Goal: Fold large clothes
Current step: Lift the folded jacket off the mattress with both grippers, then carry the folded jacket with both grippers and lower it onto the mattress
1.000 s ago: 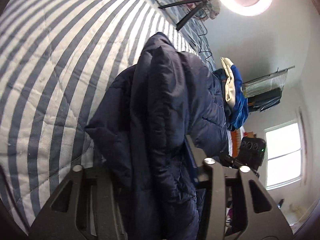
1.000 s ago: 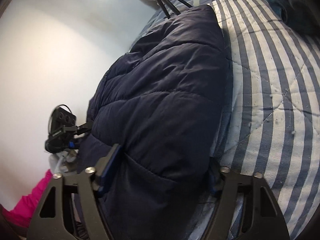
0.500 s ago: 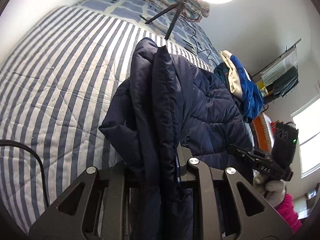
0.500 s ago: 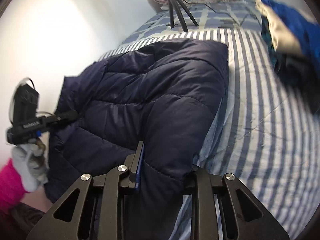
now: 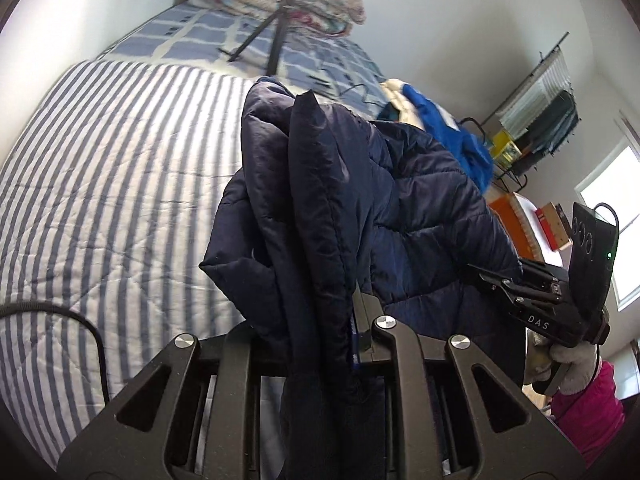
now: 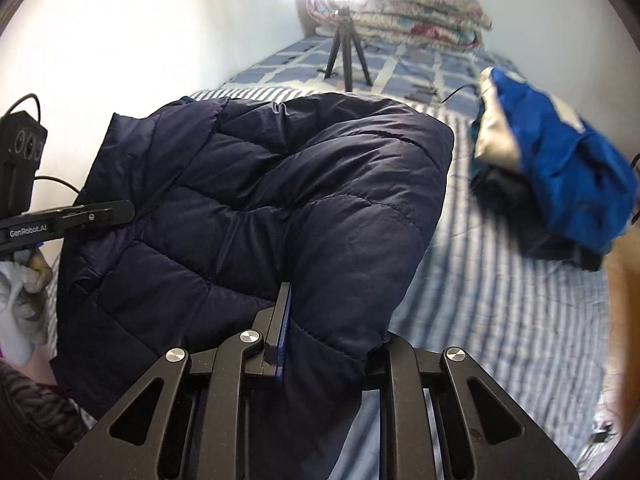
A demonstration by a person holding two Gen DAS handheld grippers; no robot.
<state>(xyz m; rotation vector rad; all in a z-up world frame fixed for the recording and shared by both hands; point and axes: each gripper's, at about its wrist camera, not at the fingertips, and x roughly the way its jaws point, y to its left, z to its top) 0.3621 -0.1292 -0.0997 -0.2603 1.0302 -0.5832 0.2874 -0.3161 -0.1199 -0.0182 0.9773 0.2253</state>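
Jacket [image 6: 280,200] hangs bunched lengthwise toward the pillows [image 6: 408,12].

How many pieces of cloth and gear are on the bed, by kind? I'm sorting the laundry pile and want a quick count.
Navy puffer jacket, clamped by the left gripper and the right gripper: 1
Heap of blue and cream clothes: 1
Folded floral quilt: 1
Tripod: 1
Total: 4
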